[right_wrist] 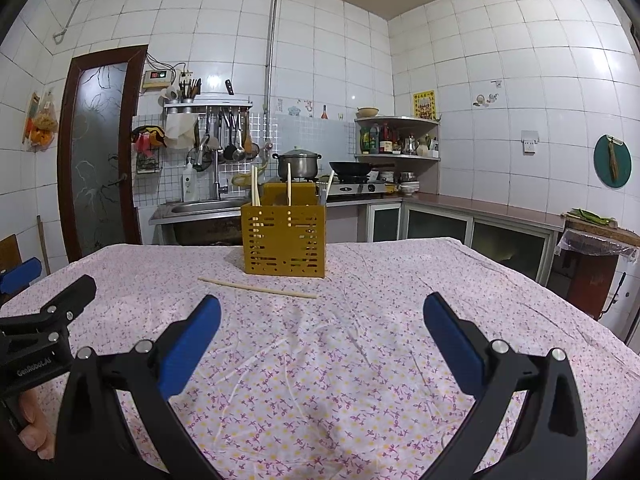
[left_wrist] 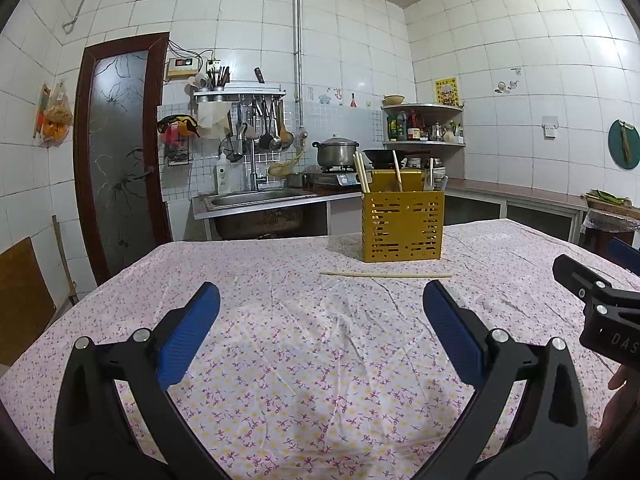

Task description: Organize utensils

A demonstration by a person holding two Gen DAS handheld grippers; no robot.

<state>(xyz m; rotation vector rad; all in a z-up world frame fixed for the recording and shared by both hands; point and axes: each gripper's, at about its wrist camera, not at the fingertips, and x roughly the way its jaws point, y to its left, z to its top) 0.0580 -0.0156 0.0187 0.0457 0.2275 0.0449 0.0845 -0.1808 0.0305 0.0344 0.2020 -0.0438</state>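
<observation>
1 chopstick (right_wrist: 257, 287) lies ahead of both grippers' empty, spread jaws.

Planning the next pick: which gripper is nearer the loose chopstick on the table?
Roughly equal. The chopstick lies ahead and right of the left gripper, ahead and left of the right gripper; both open, short of it.

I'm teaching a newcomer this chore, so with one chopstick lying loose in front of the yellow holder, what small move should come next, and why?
Probably ease the right gripper forward and down over the chopstick. It lies flat on the tablecloth just before the yellow holder, both grippers are open and empty, and it sits nearer the right one's centre.
</observation>
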